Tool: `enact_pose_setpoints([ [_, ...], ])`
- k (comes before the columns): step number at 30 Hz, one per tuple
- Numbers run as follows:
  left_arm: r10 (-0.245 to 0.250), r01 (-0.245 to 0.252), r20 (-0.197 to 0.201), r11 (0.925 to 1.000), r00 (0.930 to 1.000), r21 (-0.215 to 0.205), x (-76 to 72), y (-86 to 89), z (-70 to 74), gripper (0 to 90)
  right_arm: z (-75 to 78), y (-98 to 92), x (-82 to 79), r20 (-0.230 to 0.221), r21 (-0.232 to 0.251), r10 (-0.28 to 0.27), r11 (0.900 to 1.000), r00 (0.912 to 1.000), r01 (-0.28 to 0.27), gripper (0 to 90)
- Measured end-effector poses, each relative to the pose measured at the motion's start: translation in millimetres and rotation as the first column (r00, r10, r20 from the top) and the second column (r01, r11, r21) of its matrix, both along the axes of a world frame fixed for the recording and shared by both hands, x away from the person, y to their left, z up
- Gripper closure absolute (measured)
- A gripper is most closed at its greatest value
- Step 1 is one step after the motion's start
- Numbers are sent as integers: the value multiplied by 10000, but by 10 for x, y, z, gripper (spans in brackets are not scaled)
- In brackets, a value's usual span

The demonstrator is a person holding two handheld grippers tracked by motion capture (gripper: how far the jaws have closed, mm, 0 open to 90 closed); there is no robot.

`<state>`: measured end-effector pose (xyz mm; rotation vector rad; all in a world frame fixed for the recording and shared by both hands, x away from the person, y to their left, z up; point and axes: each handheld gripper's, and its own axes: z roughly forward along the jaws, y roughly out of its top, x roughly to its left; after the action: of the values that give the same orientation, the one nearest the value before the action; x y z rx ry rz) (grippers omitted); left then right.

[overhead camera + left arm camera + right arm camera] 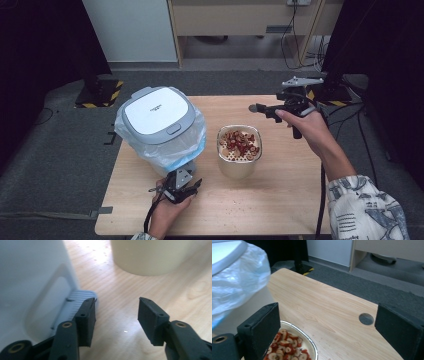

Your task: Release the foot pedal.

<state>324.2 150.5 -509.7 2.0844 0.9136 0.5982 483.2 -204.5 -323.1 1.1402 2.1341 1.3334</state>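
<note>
Plastic bag hides most of the bin (159, 125); its pedal (76, 298) sits partly behind the left gripper (116, 315), jaws wide with nothing between them. Right gripper (261, 108) hovers beyond the cup (239, 152) of red slices, also wide open and empty. Wooden table (280, 190) speckled with crumbs, grey carpet around, dark curtains at the sides.
</note>
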Motion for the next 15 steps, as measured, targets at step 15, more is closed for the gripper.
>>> enact_pose_setpoints([
  [15, -191, 183, -408, 9996, 9990, -220, -5, 33, 5, 348, -384, -386, -91, -24, -1, -1382, 9904, 9904, 1382, 59],
])
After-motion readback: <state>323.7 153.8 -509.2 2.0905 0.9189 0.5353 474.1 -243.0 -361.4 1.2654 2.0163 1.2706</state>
